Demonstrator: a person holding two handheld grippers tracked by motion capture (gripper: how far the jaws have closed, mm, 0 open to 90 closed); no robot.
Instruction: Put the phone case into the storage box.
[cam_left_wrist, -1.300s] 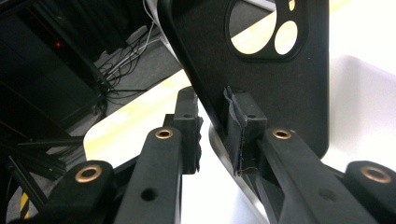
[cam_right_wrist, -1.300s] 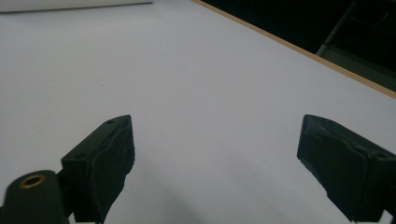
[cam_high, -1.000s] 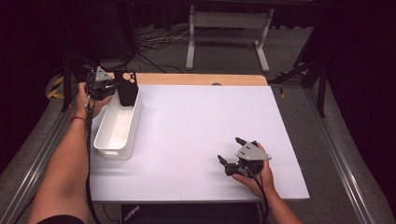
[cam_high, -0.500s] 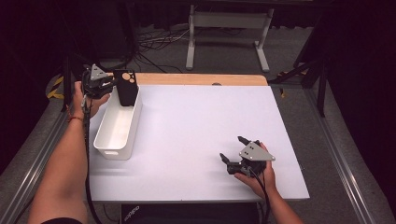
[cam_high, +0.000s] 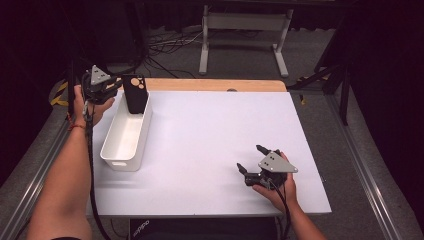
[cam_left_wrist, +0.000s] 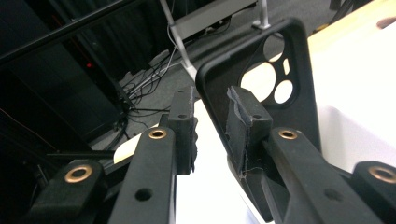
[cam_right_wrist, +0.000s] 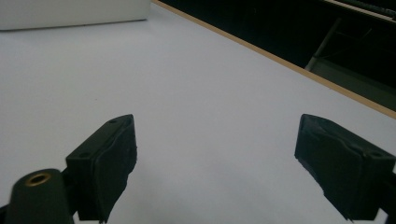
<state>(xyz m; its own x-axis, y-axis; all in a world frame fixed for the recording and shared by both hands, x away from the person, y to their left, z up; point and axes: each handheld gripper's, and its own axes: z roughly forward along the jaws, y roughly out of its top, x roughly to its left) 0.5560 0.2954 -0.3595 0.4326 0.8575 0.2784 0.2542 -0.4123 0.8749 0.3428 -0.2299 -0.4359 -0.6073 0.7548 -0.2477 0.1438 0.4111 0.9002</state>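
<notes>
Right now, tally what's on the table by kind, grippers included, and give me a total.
Black phone case: 1, standing in the far end of the bin
White bin: 1
Left gripper: 1
Right gripper: 1
Total: 4

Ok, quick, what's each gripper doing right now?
Left gripper: jaws apart, one inside the black phone case, no clamp visible.
Right gripper: open wide, holding nothing, low over the white table.
</notes>
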